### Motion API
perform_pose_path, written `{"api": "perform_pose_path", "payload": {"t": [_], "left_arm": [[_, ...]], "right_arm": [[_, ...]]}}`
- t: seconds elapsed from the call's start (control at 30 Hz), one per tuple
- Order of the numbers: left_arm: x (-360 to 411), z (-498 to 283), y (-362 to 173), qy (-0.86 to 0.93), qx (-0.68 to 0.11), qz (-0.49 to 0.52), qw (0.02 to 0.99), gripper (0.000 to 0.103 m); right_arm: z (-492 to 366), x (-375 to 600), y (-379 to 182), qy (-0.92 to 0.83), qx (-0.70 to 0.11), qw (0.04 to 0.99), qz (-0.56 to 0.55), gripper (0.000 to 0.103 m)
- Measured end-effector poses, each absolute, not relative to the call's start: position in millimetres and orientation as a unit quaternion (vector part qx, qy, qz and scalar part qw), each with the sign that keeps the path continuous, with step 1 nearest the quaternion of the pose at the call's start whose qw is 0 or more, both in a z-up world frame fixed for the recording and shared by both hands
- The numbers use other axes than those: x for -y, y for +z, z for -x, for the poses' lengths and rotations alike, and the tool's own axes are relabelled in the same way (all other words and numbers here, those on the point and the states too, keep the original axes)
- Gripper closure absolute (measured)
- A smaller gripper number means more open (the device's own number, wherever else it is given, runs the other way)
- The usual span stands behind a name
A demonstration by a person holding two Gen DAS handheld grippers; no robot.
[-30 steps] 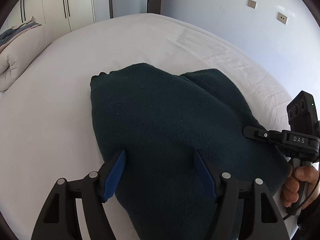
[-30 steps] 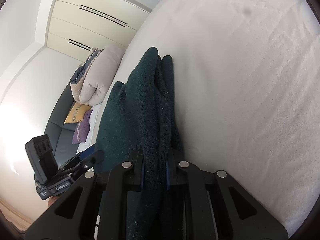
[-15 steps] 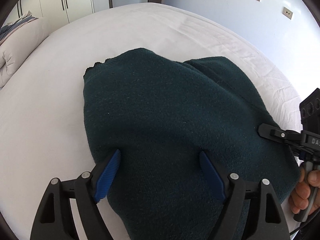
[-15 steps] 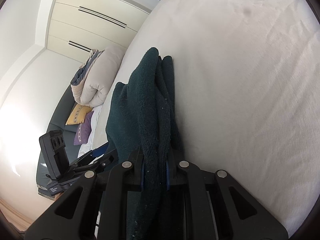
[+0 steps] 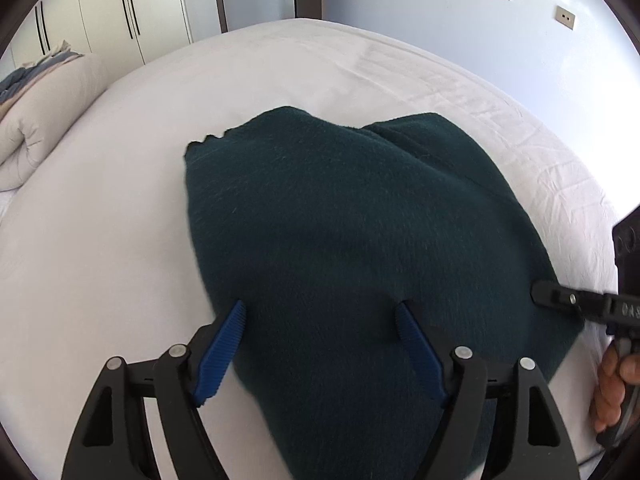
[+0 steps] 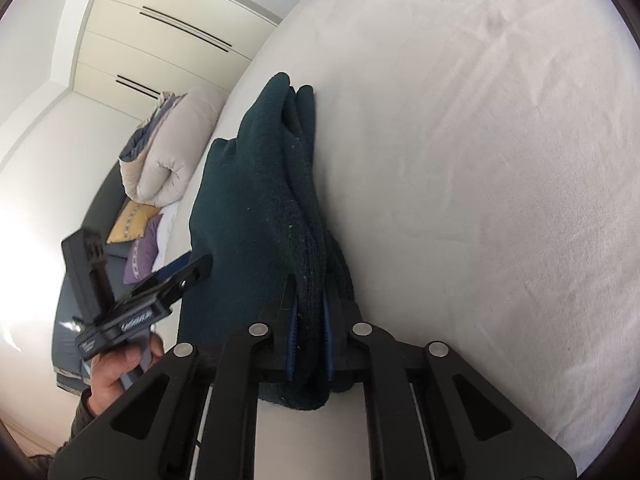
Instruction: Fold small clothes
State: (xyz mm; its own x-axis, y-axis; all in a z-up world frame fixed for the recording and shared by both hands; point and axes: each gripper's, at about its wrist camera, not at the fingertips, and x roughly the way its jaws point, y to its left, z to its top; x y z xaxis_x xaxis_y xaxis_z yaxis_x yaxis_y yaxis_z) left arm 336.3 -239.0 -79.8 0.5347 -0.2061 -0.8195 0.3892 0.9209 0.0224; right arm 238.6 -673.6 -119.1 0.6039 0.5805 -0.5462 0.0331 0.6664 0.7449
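A dark green fleece garment [image 5: 360, 240] lies folded in layers on the white bed [image 5: 100, 240]. My left gripper [image 5: 320, 316] is open, its blue pads over the garment's near left edge, holding nothing. My right gripper [image 6: 309, 312] is shut on the garment's stacked edge [image 6: 280, 184] at the right side. The right gripper also shows at the right edge of the left wrist view [image 5: 560, 298]. The left gripper shows at the left in the right wrist view [image 6: 188, 272], beside the cloth.
A rolled beige duvet [image 5: 36, 112] lies at the bed's far left. Yellow and purple cushions [image 6: 136, 236] sit on a dark sofa beyond the bed. Wardrobes [image 5: 120, 12] and a door stand behind. Bare sheet [image 6: 480, 160] stretches right of the garment.
My left gripper has drifted left and closer along the garment's near edge, staying open. My right gripper keeps its grip on the stacked edge, which has shifted a little.
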Motion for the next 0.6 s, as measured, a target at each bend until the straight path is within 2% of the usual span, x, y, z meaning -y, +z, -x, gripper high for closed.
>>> {"api": "perform_pose_path", "payload": {"t": [0.17,0.3,0.5,0.6], "left_arm": [[232.9,-305.2,-93.6,-0.153,-0.445,-0.132,0.872,0.029],[226.8,-304.8,-115.2,-0.155,-0.460,-0.103,0.868,0.028],[228.6,-314.2,-122.6,-0.160,-0.477,-0.103,0.858,0.022],[221.6,-314.4,-118.2,-0.168,-0.480,-0.077,0.858,0.022]], "right_arm": [[-234.1,674.2,-123.5,0.173,-0.404,0.815,-0.377,0.097],[-232.7,675.1,-124.5,0.174,-0.401,0.816,-0.378,0.098],[-234.6,676.0,-125.6,0.173,-0.399,0.818,-0.376,0.097],[-234.2,677.0,-125.0,0.180,-0.398,0.816,-0.378,0.097]]}}
